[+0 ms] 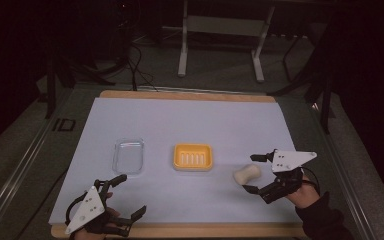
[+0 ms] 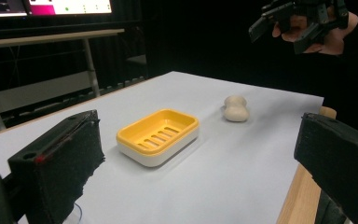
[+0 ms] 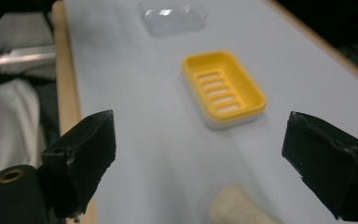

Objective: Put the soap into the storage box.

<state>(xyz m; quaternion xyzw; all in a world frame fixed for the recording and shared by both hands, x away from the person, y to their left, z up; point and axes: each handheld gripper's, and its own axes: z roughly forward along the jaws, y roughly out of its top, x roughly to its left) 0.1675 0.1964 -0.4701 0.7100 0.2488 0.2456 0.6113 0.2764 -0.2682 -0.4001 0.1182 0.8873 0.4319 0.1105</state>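
A yellow soap dish point(image 1: 193, 157) with a slotted floor sits mid-table on the white sheet; it also lies ahead in the left gripper view point(image 2: 158, 135) and the right gripper view point(image 3: 223, 88). A cream soap bar point(image 1: 246, 174) lies to its right. My right gripper point(image 1: 254, 173) is open and held in the air over the bar, which shows low between its jaws point(image 3: 237, 207). From the left gripper view, that gripper point(image 2: 289, 25) hangs well above the bar point(image 2: 236, 108). My left gripper point(image 1: 130, 196) rests open near the front edge, holding nothing.
A clear plastic lid point(image 1: 128, 156) lies left of the dish, also far off in the right gripper view point(image 3: 172, 16). The wooden table edge point(image 1: 180, 231) runs along the front. Frame legs point(image 1: 182, 60) stand on the floor beyond the table.
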